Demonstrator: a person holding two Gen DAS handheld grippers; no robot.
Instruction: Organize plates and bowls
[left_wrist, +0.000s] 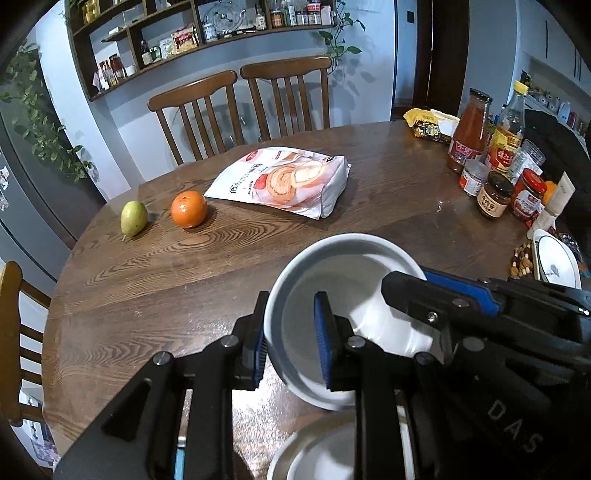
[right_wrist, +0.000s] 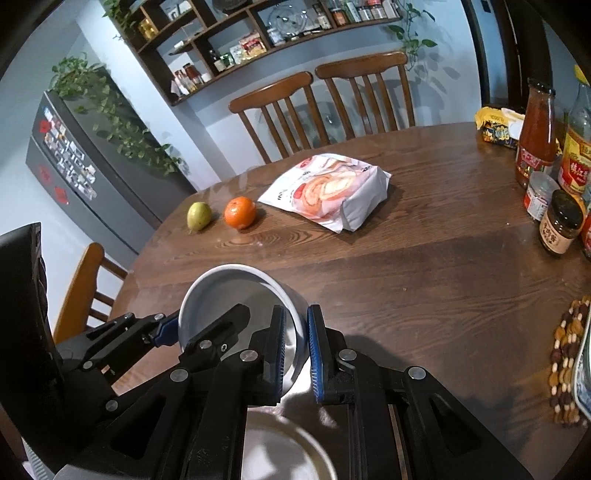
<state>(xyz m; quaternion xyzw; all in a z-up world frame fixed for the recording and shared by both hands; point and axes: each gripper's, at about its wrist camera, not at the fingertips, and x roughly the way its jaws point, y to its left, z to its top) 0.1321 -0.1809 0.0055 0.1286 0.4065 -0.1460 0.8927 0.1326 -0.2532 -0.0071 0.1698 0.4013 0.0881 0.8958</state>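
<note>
On the round table (left_wrist: 155, 280) food clutter remains, and a plate (left_wrist: 556, 264) waits at the right edge. I hold one bowl (left_wrist: 351, 295) aloft, left gripper (left_wrist: 290, 339) and right gripper (right_wrist: 296, 350) each clamping its wall, above another bowl (left_wrist: 332, 454); stacking seems barely begun.

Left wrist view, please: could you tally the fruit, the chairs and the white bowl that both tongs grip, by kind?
Pear: 1
Orange: 1
Chairs: 3
Held bowl: 1
Total: 6
</note>
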